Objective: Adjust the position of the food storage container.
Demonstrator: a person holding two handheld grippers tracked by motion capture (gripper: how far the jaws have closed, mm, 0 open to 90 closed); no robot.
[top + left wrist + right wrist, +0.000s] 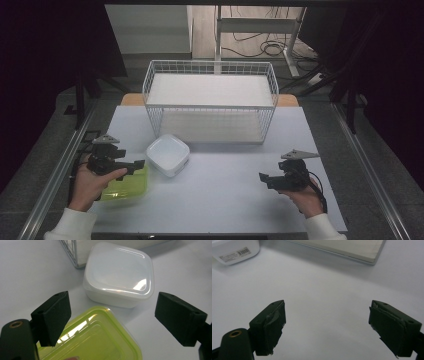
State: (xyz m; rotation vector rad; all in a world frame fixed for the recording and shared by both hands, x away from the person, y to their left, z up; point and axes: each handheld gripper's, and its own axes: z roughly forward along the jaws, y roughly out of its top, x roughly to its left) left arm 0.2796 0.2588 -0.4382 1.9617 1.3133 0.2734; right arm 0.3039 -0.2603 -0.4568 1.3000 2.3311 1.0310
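The left gripper (131, 165) hovers wide open over the lime-green lidded container (100, 340), just beside the white lidded container (120, 272); the right gripper (327, 327), also open, hangs above the bare table (225, 195)

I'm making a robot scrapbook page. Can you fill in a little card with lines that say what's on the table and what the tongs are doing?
table: white tabletop
basket: white wire basket at the far side
white container: lidded white container just in front of the basket
green container: lidded yellow-green container beside the white one, nearer the person
left tongs: left tongs open, above the green container
right tongs: right tongs open, over bare table, holding nothing
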